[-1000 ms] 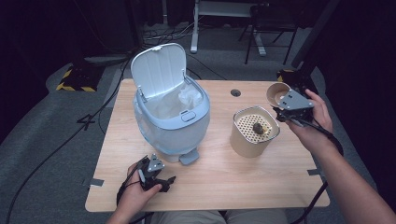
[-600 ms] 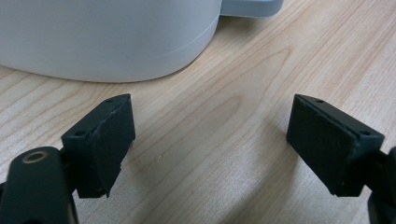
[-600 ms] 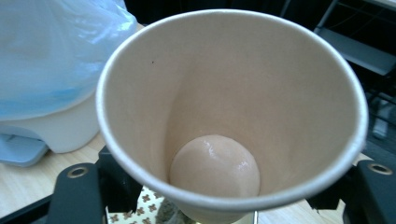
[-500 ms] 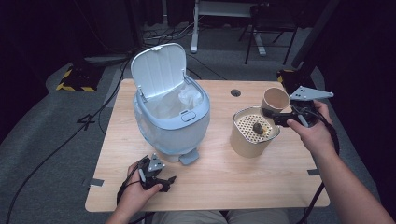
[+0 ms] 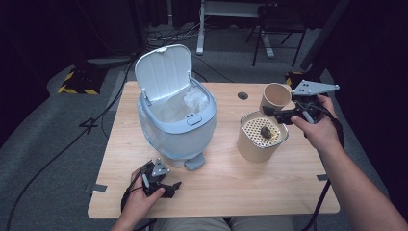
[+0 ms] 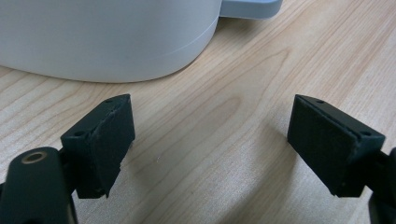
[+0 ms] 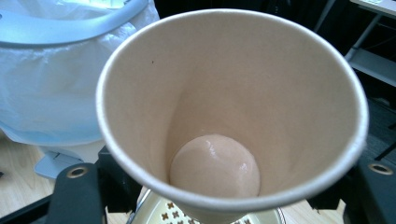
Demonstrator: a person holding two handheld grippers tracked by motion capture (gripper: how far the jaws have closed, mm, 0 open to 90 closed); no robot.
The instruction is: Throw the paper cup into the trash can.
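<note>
paper cup (image 7: 233, 107) gripped by raised right claw (image 5: 284, 114).

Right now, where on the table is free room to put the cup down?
Bare wood lies in front of the strainer pot, toward the near right corner of the table, and left of the bin. It is crowded between bin and pot, where the right gripper holds the cup.
</note>
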